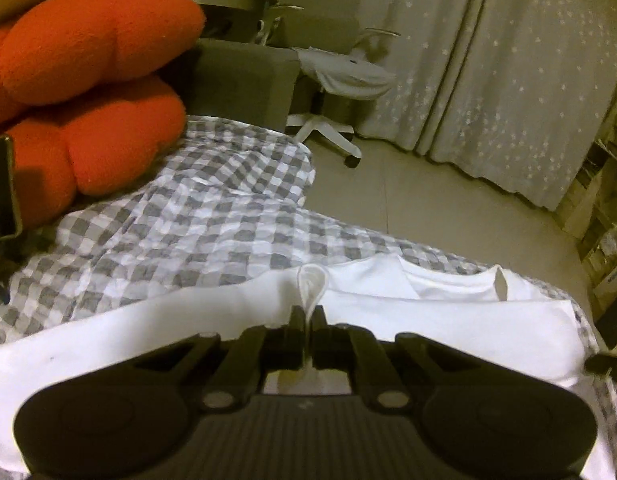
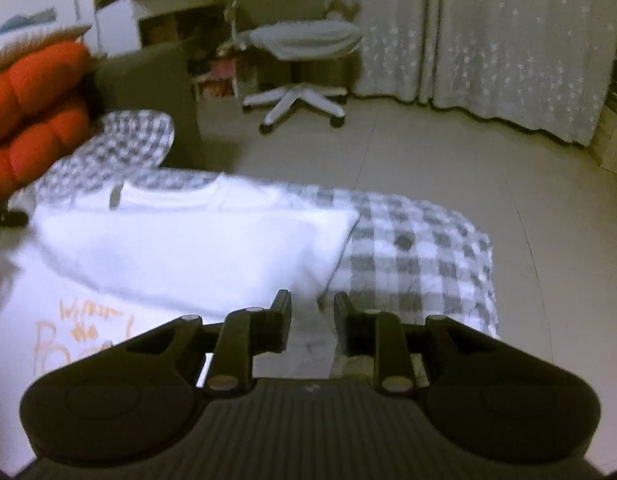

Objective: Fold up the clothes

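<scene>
Fingers of the left gripper (image 1: 307, 316) are pinching a small raised fold of the white T-shirt (image 1: 448, 320), closed so tightly that only thin cloth is standing between them. Fingers of the right gripper (image 2: 311, 306) are standing a little apart with nothing between them, hovering just over the right edge of the shirt, where the cloth is meeting the checked bed cover (image 2: 420, 248).

The shirt is lying flat on the bed, near its edge toward the floor, with one side already folded over the body and orange lettering (image 2: 80, 336) showing on the lower part. An orange cushion (image 1: 92, 80) is sitting at the far left corner of the bed, well apart from the shirt.

I am judging the cloth as light, soft and limp: it is bending wherever it is lifted and is not keeping any shape alone. It is probably not slippery, but thin layers are separating easily. A good place to hold is a hem or a folded edge, taking all layers together.
</scene>
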The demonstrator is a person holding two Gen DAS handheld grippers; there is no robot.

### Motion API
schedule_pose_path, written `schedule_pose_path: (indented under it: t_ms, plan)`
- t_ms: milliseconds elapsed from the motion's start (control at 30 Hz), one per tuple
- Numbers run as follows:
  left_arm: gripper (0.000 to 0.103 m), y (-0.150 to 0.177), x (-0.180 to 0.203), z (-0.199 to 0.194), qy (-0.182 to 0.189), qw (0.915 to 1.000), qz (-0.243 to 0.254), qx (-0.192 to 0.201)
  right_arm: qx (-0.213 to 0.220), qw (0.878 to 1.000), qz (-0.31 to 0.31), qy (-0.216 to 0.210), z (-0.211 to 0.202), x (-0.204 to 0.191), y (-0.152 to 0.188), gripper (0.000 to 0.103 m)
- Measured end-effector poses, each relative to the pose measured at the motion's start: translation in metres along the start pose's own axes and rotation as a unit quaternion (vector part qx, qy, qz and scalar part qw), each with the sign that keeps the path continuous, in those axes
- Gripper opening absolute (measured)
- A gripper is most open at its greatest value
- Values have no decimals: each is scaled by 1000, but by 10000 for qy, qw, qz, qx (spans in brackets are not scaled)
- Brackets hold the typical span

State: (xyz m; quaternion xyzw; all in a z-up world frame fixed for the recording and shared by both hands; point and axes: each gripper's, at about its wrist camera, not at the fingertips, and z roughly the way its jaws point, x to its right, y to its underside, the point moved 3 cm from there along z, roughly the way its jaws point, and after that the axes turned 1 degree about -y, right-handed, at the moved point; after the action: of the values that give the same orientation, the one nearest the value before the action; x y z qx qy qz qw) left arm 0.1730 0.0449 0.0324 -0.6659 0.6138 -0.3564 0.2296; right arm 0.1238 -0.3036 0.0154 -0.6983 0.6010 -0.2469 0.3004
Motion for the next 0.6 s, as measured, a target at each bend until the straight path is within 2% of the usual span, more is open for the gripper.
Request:
schedule_pose_path:
  t_ms: [33, 100, 233, 333, 400, 467, 600]
  plan:
    - [3, -1, -1, -3, 12, 10000, -4, 50, -78, 9998, -156, 1, 1, -3, 4, 24]
    - [3, -2, 1, -7, 52, 9998, 68, 156, -128, 9989, -369, 264, 3, -5, 7, 27]
    - [3, 3, 7, 0, -75, 9989, 441, 115, -158, 9995, -152, 239, -2, -1, 4, 27]
    - [3, 5, 2, 7, -98, 9990, 426, 23, -315, 9994, -74, 125, 1, 4, 6, 27]
    - [3, 4, 1, 5, -89, 9988, 478, 44, -48, 9999, 64, 153, -7, 8, 1, 27]
    - [3, 3, 4, -1, -78, 9977, 662, 126, 413, 9987, 186, 233, -18, 11, -6, 36]
    - [3, 4, 5, 1, -134, 9969, 778, 39, 305, 9986, 438, 5, 1, 11, -7, 37]
